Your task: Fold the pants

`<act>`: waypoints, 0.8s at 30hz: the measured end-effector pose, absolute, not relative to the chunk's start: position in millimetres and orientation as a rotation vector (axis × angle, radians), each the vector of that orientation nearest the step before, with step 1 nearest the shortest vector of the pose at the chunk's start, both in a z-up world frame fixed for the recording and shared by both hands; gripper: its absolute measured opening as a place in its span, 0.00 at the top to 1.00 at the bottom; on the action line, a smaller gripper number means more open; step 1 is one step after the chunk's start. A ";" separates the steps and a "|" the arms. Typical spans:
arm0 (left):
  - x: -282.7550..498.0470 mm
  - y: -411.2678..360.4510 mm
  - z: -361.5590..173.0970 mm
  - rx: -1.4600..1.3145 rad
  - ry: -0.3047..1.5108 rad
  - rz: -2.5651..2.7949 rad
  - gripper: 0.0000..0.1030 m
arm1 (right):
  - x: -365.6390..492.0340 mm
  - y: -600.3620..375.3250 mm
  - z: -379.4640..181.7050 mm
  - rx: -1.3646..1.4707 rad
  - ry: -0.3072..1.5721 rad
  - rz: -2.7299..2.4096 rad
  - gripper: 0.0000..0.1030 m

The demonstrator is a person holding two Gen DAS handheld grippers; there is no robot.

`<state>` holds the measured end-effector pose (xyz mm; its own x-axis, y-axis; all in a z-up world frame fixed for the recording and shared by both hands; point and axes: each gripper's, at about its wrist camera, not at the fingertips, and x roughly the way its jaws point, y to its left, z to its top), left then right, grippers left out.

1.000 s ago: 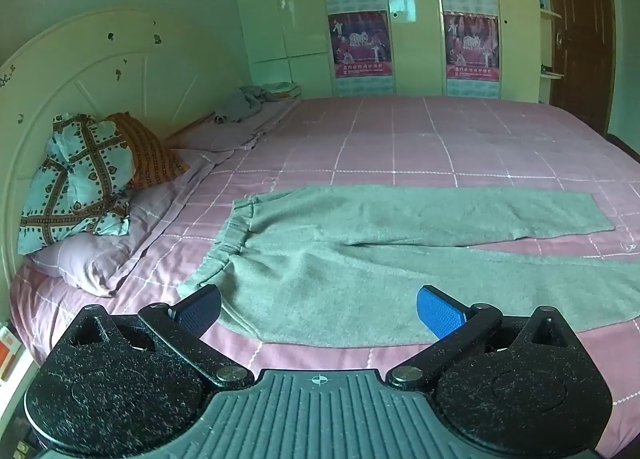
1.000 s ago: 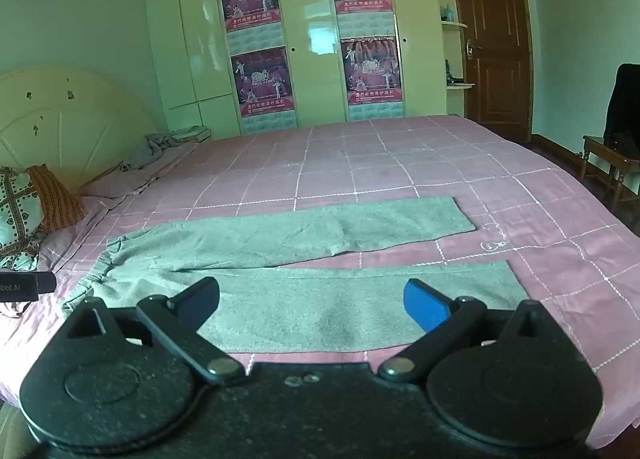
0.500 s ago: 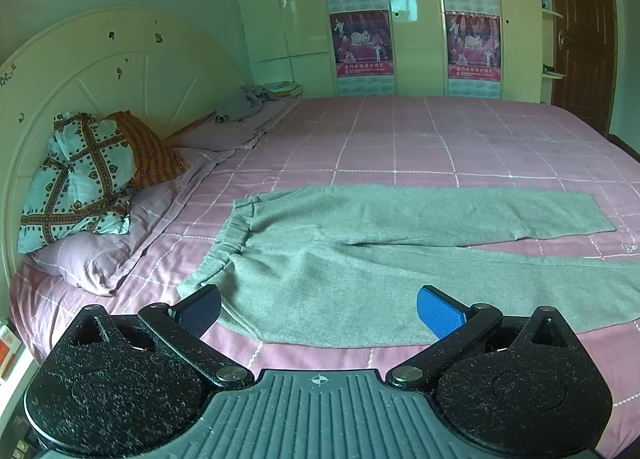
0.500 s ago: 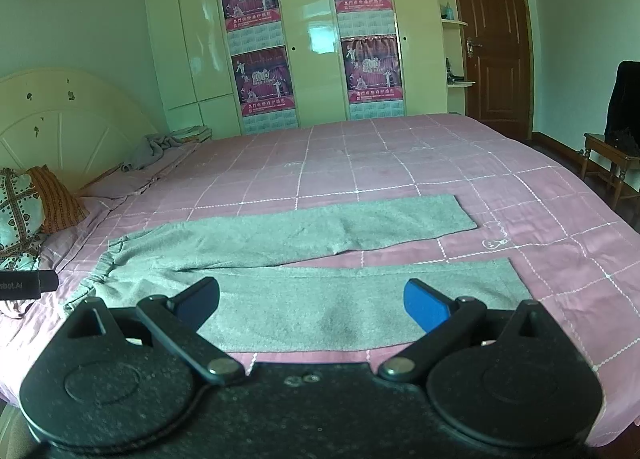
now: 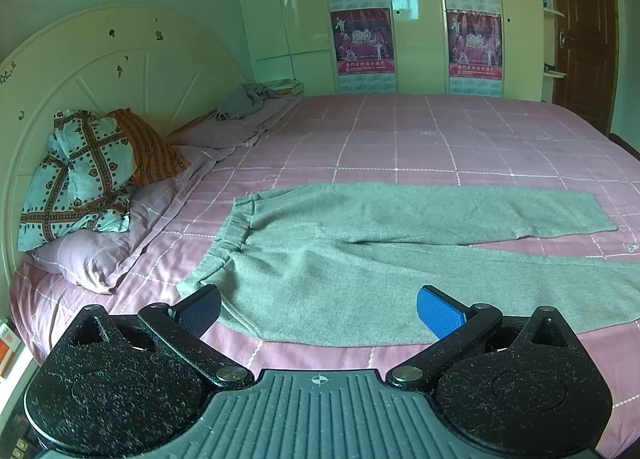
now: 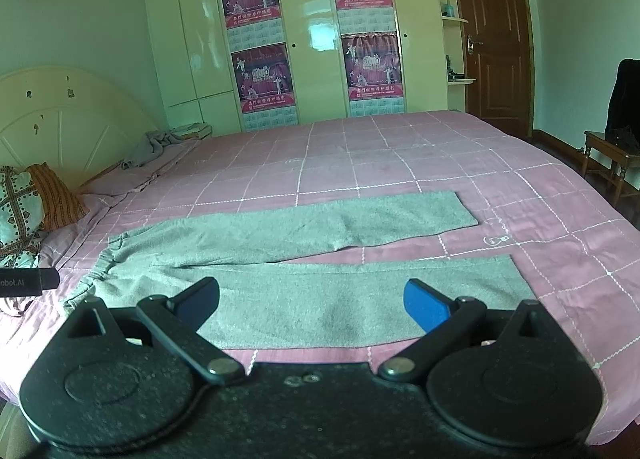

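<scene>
Two legs of the grey fleece pants (image 5: 360,259) lie spread flat in a narrow V on the pink checked bedsheet (image 5: 440,139), waistband toward the pale arched headboard (image 5: 100,71), cuffs pointing away to the right. No fold made yet, so this reads as the pre-grasp step: both tools hang over the near edge of the bed, nothing held.

Left gripper (image 5: 318,309) has its blue-padded fingers spread wide, empty, poised above the hip part of the near leg; the waistband corner sits just beside the left pad (image 5: 198,313). Right gripper (image 6: 312,301) is likewise splayed and empty, over the middle of the near leg (image 6: 340,299), with the cuff end off to its right. Whether either touches the cloth: cannot tell, looks apart.

Next move, as a guess: drop both sets of fingers to the near edge, pinch waistband corner and cuff, then carry the near leg over onto the far leg (image 6: 320,223). Soft, limp fabric, likely to sag or drag between the two grips.

Further out: patterned teal and orange pillows (image 5: 80,175) at the headboard, crumpled grey cloth (image 5: 244,101) far corner, cream wardrobe with red posters (image 6: 256,51), brown door (image 6: 492,31).
</scene>
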<state>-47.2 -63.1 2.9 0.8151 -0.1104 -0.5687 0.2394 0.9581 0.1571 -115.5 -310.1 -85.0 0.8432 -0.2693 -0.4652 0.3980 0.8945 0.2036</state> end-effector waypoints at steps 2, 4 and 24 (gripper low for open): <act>-46.9 -63.4 2.4 0.226 0.590 -0.188 0.00 | -115.2 -310.0 -84.8 0.299 0.445 -0.359 0.04; -47.0 -63.3 2.4 0.227 0.590 -0.187 0.00 | -113.4 -308.6 -87.2 0.302 0.446 -0.359 0.04; -40.6 -59.9 -3.7 0.226 0.599 -0.177 0.00 | -113.0 -309.0 -89.6 0.295 0.452 -0.360 0.04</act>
